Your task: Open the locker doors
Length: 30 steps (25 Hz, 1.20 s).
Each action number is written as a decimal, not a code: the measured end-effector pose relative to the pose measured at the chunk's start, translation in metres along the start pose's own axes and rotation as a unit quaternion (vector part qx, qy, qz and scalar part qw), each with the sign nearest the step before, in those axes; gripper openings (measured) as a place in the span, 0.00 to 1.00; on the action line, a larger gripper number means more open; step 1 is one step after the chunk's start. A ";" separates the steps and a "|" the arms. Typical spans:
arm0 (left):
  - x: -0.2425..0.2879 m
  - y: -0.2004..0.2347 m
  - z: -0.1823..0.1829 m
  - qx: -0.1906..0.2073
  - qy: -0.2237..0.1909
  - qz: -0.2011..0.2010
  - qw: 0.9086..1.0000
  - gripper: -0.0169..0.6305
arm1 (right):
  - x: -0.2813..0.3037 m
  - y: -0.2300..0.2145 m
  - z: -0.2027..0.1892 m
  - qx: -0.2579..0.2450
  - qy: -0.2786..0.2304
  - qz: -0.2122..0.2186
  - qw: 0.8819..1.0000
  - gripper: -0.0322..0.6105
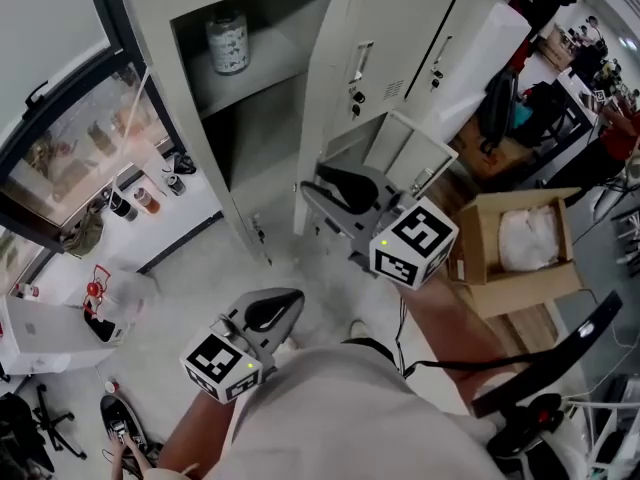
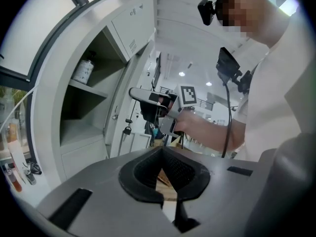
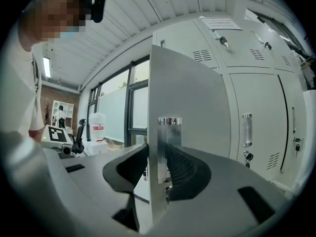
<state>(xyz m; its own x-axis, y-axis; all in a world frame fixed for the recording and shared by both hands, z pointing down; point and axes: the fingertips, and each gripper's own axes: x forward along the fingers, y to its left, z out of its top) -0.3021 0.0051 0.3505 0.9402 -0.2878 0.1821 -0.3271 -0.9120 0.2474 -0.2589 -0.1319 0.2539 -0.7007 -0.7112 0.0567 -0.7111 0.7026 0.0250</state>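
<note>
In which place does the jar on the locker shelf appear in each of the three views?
Head view: the jar stands at the top, left of centre, on the open locker's shelf.
Left gripper view: at the left, on the same shelf.
Right gripper view: not in it; the door held in the right claw fills the middle.
Shared landmark: the grey lockers.
</note>
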 end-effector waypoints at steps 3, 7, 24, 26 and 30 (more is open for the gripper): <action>0.019 -0.005 0.005 0.005 -0.002 0.002 1.000 0.04 | -0.015 -0.006 0.000 -0.002 0.002 0.011 1.000 0.22; 0.043 -0.016 0.014 0.007 -0.009 0.006 1.000 0.04 | -0.036 -0.015 -0.001 -0.003 0.009 0.024 1.000 0.22; 0.144 -0.076 0.022 0.006 -0.009 0.057 0.998 0.04 | -0.127 -0.087 -0.008 -0.001 -0.004 0.062 0.998 0.15; 0.151 -0.081 0.021 0.003 -0.010 0.069 0.998 0.04 | -0.133 -0.095 -0.009 0.004 -0.007 0.066 0.998 0.15; 0.163 -0.092 0.019 -0.001 -0.014 0.091 0.996 0.04 | -0.140 -0.108 -0.010 0.003 -0.011 0.079 0.997 0.14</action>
<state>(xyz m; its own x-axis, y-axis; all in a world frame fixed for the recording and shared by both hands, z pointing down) -0.1168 0.0367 0.3390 0.8677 -0.4559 0.1982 -0.4922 -0.8437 0.2142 -0.0828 -0.1080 0.2534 -0.8051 -0.5918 0.0386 -0.5919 0.8060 0.0119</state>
